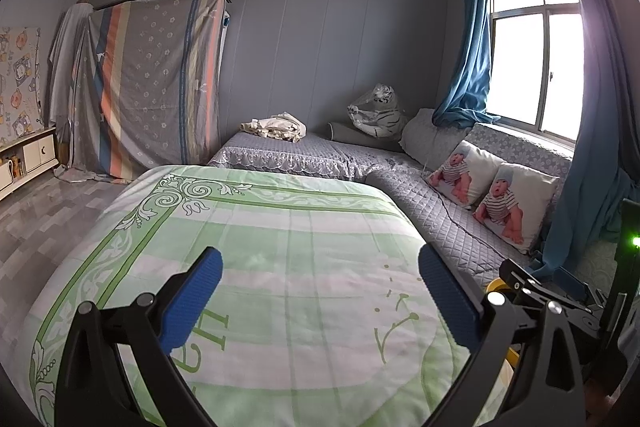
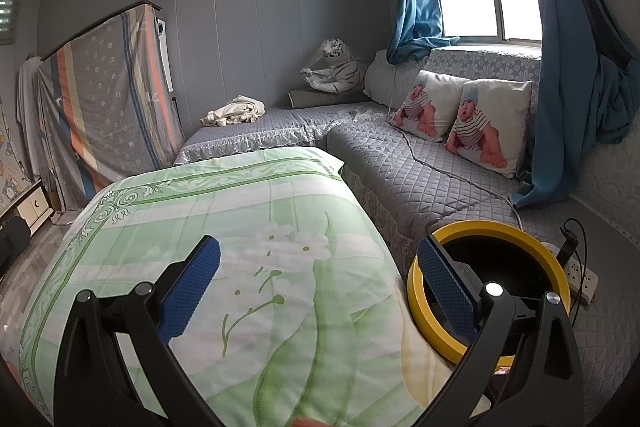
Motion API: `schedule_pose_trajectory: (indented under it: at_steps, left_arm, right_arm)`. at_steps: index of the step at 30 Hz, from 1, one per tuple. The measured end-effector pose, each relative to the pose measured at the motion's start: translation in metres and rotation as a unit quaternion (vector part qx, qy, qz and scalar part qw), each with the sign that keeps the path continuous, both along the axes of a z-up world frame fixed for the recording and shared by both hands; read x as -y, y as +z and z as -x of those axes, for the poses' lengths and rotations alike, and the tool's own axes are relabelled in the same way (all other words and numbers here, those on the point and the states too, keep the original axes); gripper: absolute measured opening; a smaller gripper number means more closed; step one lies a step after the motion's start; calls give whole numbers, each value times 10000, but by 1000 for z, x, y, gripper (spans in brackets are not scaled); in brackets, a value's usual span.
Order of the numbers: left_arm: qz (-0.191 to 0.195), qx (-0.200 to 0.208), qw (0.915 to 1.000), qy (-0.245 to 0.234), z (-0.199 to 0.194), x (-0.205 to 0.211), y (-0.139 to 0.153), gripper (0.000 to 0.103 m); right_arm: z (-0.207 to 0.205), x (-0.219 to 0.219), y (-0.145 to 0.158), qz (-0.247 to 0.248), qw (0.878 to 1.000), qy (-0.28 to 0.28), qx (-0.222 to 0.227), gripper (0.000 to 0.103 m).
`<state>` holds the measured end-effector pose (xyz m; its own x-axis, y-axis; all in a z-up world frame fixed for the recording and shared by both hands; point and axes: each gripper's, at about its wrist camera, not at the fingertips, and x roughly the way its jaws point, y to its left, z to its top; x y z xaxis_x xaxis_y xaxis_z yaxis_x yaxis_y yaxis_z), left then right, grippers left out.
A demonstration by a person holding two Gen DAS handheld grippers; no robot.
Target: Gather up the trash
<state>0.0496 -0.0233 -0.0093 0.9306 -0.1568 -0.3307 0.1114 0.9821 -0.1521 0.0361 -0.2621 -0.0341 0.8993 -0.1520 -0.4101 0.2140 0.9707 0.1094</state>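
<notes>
Both grippers, left (image 1: 320,291) and right (image 2: 319,285), hover spread and empty over the quilt (image 2: 240,227), bin (image 2: 554,267) at three o'clock, probably awaiting trash.

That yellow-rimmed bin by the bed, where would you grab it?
By its yellow rim, I'd guess. The bin stands upright with its mouth open, so the right gripper, open and closest, could come from above and pinch the near rim, one finger inside.

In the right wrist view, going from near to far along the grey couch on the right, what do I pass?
Yellow-rimmed bin → white power strip → two baby-print pillows → grey cushion → plastic-wrapped tiger toy.
</notes>
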Motion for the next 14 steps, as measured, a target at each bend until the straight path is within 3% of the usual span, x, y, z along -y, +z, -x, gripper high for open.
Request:
schedule_pose_trajectory:
  at_steps: [14]
  left_arm:
    - [32,-56,10000,22,-2,-1,0,95]
  right_arm:
    - [-1,0,-2,-11,10000,4,-30,94]
